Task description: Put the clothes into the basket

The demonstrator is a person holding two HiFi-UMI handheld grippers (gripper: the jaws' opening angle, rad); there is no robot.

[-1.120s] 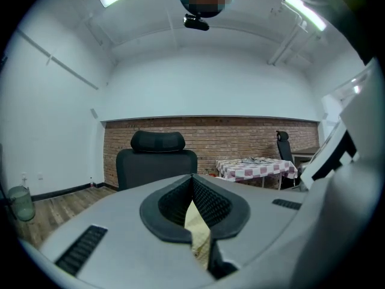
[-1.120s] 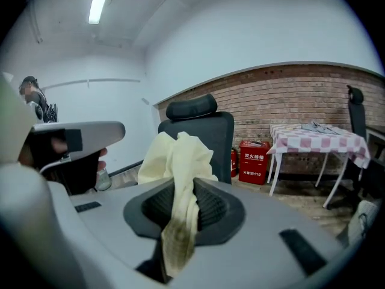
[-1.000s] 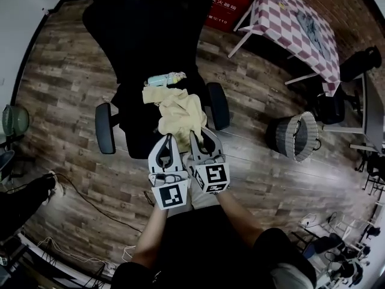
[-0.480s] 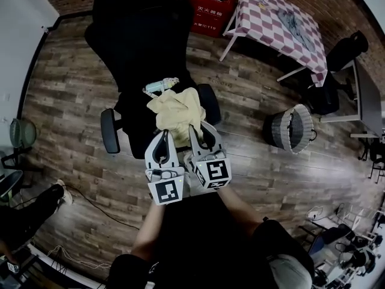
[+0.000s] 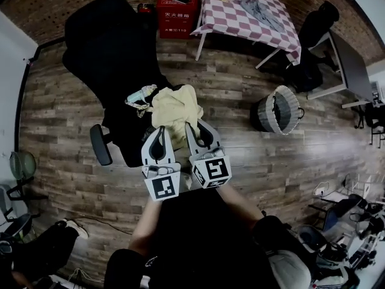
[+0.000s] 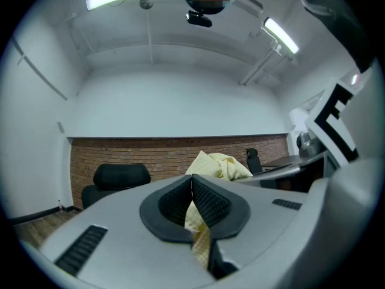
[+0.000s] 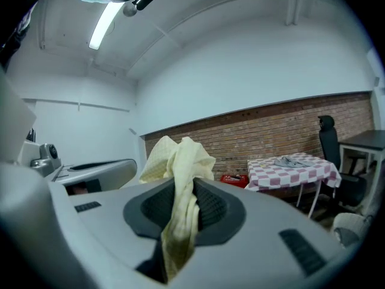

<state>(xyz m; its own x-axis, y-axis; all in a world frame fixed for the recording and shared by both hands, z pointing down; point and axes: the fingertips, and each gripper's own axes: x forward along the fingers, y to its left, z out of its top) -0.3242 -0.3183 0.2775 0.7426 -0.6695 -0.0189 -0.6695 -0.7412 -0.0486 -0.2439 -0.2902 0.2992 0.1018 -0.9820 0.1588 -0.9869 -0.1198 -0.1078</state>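
Note:
A pale yellow cloth hangs in the air above the seat of a black office chair, held at its near edge by both grippers side by side. My left gripper is shut on a fold of the yellow cloth. My right gripper is shut on a thicker bunch of the yellow cloth. A light green and white garment lies on the chair seat behind the cloth. The grey woven basket stands on the wooden floor to the right, apart from both grippers.
A table with a red and white checked cover stands at the back right, a grey garment on it. A red box sits against the brick wall. A dark desk and another black chair stand at the far right.
Both grippers have risen with the yellow cloth, lifting it off the chair seat. The view has swung, so the chair and basket sit further left in the picture.

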